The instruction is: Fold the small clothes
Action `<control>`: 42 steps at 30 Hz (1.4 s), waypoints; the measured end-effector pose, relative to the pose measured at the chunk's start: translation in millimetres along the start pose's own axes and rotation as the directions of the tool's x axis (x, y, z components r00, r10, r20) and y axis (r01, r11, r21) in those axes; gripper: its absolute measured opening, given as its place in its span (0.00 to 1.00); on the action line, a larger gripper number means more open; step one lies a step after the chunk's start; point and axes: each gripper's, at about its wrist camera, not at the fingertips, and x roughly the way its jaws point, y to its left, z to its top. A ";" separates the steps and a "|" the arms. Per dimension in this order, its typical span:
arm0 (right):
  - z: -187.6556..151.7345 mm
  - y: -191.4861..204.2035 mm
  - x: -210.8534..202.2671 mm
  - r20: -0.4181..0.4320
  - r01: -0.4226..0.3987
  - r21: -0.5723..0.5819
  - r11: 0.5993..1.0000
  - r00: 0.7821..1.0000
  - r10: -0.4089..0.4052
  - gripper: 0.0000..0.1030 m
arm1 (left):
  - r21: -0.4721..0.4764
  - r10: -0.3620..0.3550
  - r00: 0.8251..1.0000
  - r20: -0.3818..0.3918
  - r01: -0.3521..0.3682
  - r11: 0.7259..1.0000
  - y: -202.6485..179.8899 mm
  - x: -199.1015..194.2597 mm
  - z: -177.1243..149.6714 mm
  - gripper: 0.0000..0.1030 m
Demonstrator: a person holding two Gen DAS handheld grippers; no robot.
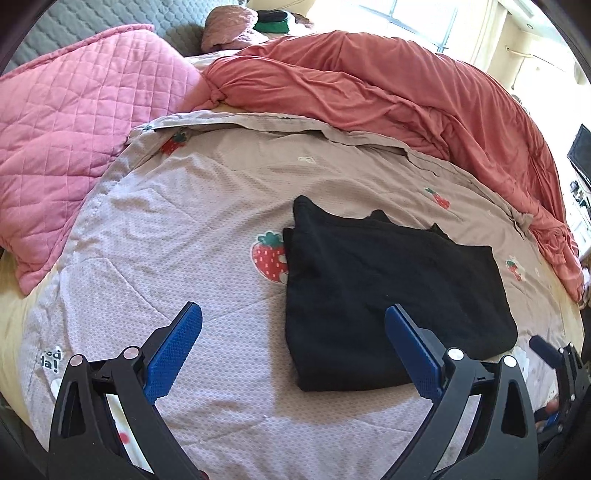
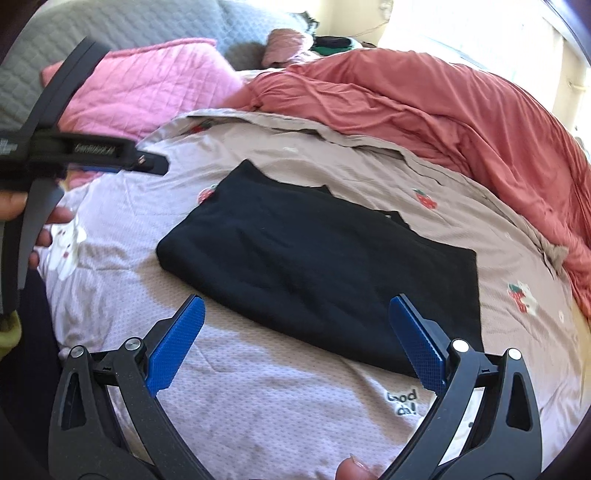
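A black garment [image 1: 388, 295] lies folded flat on the strawberry-print sheet [image 1: 184, 229]; it also shows in the right wrist view [image 2: 314, 266]. My left gripper [image 1: 293, 314] is open and empty, its blue pads above the garment's near left edge. My right gripper [image 2: 297, 304] is open and empty, hovering over the garment's near edge. The left gripper's black body [image 2: 74, 151] shows from the side at the left of the right wrist view, and part of the right gripper [image 1: 554, 354] shows at the lower right of the left wrist view.
A pink quilted blanket [image 1: 74, 122] lies at the back left. A rumpled coral duvet [image 1: 406, 92] runs along the back and right. A grey headboard [image 2: 110, 29] stands behind. The sheet [image 2: 258, 406] lies flat around the garment.
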 end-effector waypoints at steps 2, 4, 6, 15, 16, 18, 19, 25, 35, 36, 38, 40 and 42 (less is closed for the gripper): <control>1.5 10.0 4.8 -0.007 0.000 -0.026 1.000 1.000 0.000 0.91 | -0.008 -0.005 1.000 -0.005 0.005 1.000 4.1 2.5 0.9 0.96; 2.9 19.2 9.4 -0.013 -0.004 -0.051 0.999 1.000 0.004 0.91 | -0.020 -0.006 1.000 -0.009 0.005 1.000 9.7 5.9 1.2 0.96; 3.9 28.7 14.4 -0.022 -0.007 -0.073 0.997 1.000 0.006 0.91 | -0.033 -0.010 1.000 -0.014 0.010 0.999 17.2 10.0 1.5 0.96; 3.0 64.3 35.1 -0.054 -0.019 -0.171 0.985 0.998 0.010 0.91 | -0.088 -0.042 0.998 -0.050 0.037 0.995 45.4 31.8 9.1 0.96; 2.5 67.7 38.2 -0.059 -0.019 -0.180 0.984 0.998 0.009 0.91 | -0.089 -0.046 0.998 -0.053 0.041 0.995 46.7 33.8 10.6 0.96; 1.8 73.1 43.8 -0.068 -0.019 -0.197 0.980 0.998 0.006 0.91 | -0.082 -0.048 0.997 -0.059 0.043 0.996 47.6 39.1 16.1 0.96; 1.6 76.7 47.3 -0.072 -0.019 -0.207 0.978 0.997 0.004 0.91 | -0.079 -0.047 0.997 -0.061 0.042 0.996 47.8 41.6 19.4 0.96; 1.6 90.5 64.6 -0.080 -0.005 -0.261 0.965 0.997 -0.017 0.91 | -0.076 -0.093 0.994 -0.055 0.089 0.993 45.5 55.9 43.5 0.96; -1.5 101.1 87.2 -0.097 0.024 -0.308 0.951 0.994 -0.057 0.91 | -0.045 -0.132 0.990 -0.053 0.129 0.991 39.3 86.0 67.4 0.96; -1.1 101.5 90.0 -0.095 0.030 -0.313 0.949 0.993 -0.062 0.91 | -0.037 -0.133 0.989 -0.056 0.131 0.991 39.1 90.0 69.4 0.96; -0.9 103.9 95.6 -0.087 0.046 -0.328 0.943 0.993 -0.079 0.91 | -0.029 -0.142 0.988 -0.057 0.141 0.990 38.9 97.4 74.1 0.96; -1.2 106.6 101.9 -0.082 0.067 -0.344 0.936 0.992 -0.101 0.91 | -0.034 -0.153 0.986 -0.061 0.151 0.988 39.8 104.1 76.5 0.96; -1.7 109.0 108.4 -0.081 0.081 -0.357 0.931 0.990 -0.117 0.91 | -0.045 -0.163 0.984 -0.077 0.160 0.986 40.1 112.7 76.9 0.96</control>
